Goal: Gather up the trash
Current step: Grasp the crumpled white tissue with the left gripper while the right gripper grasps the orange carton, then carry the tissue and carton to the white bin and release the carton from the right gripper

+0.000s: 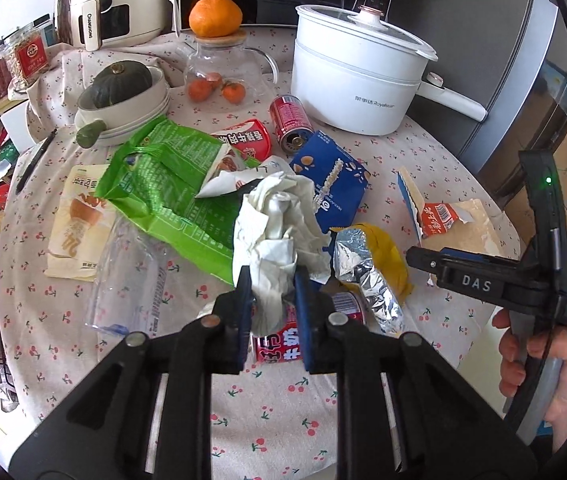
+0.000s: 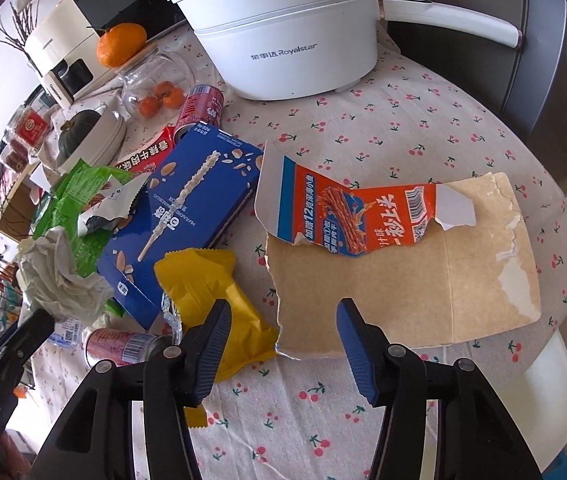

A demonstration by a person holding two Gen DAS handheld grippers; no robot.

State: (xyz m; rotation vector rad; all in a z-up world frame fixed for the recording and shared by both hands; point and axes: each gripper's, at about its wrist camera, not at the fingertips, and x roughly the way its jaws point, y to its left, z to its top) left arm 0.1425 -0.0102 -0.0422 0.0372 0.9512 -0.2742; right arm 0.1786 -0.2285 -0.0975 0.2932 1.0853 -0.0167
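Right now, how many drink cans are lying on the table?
2. One red can lies beside the white pot; another can lies near the left gripper, partly hidden beneath crumpled paper. More may be buried.

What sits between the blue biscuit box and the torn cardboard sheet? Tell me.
In the right wrist view, bare cherry-print tablecloth separates the blue biscuit box from the torn cardboard sheet; lower down, the yellow wrapper fills part of that gap.

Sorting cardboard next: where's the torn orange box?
Right wrist view, center-right: the torn box lies flat on the tablecloth, right of the yellow wrapper.
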